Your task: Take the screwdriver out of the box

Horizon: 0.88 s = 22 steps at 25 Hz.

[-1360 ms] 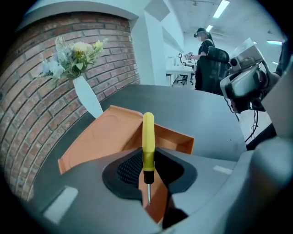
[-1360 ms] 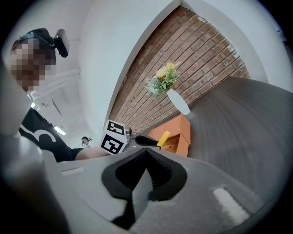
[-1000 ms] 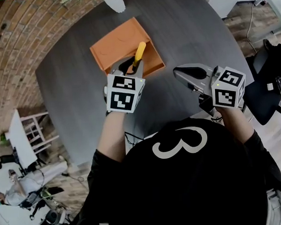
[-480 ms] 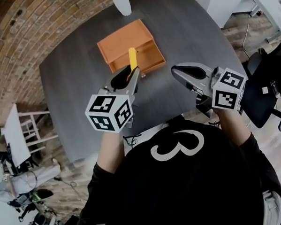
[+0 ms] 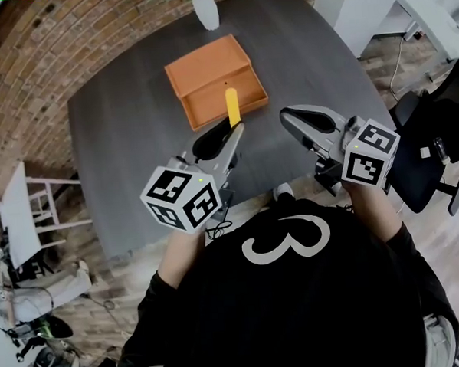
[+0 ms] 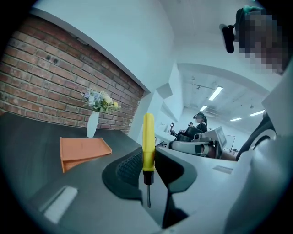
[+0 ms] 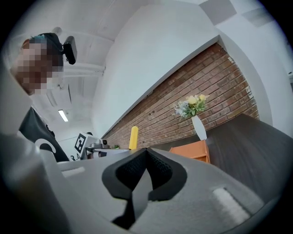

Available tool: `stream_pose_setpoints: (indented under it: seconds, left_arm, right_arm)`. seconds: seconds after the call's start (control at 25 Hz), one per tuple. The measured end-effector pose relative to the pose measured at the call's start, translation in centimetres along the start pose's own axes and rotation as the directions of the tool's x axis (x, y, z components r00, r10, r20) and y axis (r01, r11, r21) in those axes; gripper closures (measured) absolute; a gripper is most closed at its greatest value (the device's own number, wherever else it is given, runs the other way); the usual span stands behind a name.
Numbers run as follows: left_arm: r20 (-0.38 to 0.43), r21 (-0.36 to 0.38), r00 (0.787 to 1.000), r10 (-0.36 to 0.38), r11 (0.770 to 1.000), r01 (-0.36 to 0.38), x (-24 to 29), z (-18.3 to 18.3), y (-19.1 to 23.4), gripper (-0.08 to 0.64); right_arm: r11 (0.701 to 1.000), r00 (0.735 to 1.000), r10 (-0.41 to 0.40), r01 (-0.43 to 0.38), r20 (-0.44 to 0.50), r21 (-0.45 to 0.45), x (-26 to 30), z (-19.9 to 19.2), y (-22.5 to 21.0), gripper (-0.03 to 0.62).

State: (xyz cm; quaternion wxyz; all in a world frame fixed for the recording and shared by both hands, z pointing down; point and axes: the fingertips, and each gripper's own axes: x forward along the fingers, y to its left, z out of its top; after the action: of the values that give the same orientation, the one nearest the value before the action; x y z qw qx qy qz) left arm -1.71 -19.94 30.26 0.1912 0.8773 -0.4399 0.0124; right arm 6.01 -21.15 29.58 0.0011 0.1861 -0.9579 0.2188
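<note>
Currently left gripper (image 5: 236,129) clamps the screwdriver (image 5: 232,108) clear of the box (image 5: 208,65); right gripper (image 5: 287,118) closed.

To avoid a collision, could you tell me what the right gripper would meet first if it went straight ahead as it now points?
Probably nothing close: the right gripper aims between the screwdriver handle and the orange box, toward the brick wall; depth is unclear.

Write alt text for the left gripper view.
The left gripper holds a yellow-handled screwdriver between its jaws, handle uppermost. Behind, on a dark table, sit an orange box and a white vase of flowers, against a brick wall.
</note>
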Motion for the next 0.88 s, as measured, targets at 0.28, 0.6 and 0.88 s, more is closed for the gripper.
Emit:
stream_pose_setpoints:
  seconds: [0.28, 0.6, 0.88]
  left_arm:
    - [0.011, 0.007, 1.0, -0.028, 1.0, 0.028, -0.9, -0.4, -1.5, 0.459]
    - [0.033, -0.014, 0.998, -0.049, 0.999, 0.05, -0.7, 0.2, -1.8, 0.459]
    - [0.025, -0.02, 0.999, -0.049, 0.999, 0.049, -0.4, -0.1, -1.6, 0.459]
  right_arm:
    - [0.998, 1.0, -0.017, 0.018, 0.022, -0.058, -0.7, 0.2, 1.3, 0.592]
    - [0.999, 1.0, -0.027, 0.027, -0.002, -0.046, -0.8, -0.4, 0.9, 0.592]
    - [0.999, 1.0, -0.021, 0.021, -0.011, -0.043, -0.4, -0.6, 0.5, 0.592]
